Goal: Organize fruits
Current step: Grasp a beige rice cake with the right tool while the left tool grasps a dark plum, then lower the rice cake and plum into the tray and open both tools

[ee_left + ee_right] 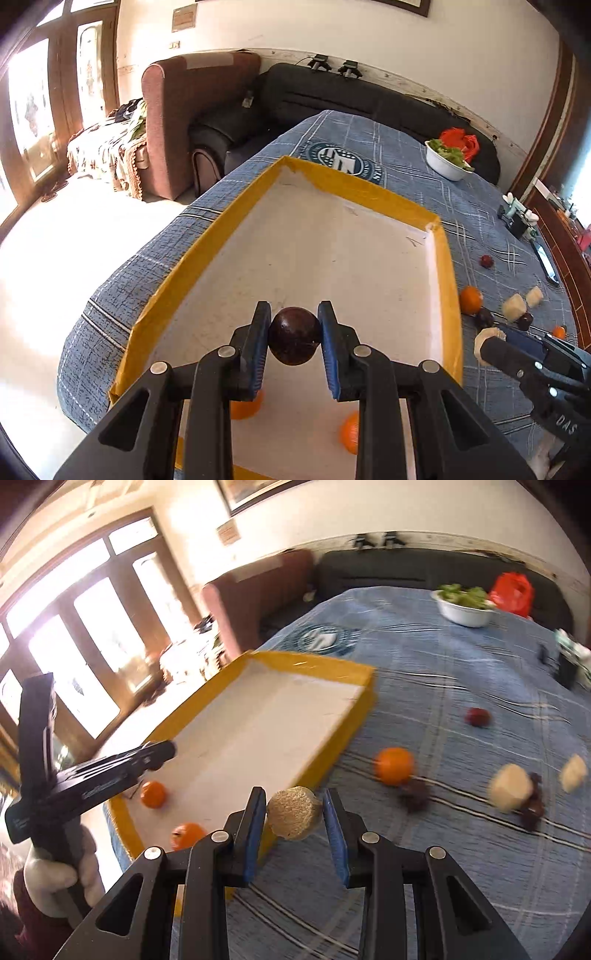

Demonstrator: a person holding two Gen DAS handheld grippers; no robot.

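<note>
My left gripper is shut on a dark round fruit and holds it above the near part of the yellow-rimmed white tray. Two oranges lie in the tray under the fingers. My right gripper is shut on a pale beige fruit above the blue cloth, just right of the tray's near corner. Loose on the cloth are an orange, dark fruits, pale fruits and a red fruit.
A white bowl of greens and a red bag stand at the table's far end. A phone and small items lie at the right edge. Sofas stand beyond the table. The table's left edge drops to the floor.
</note>
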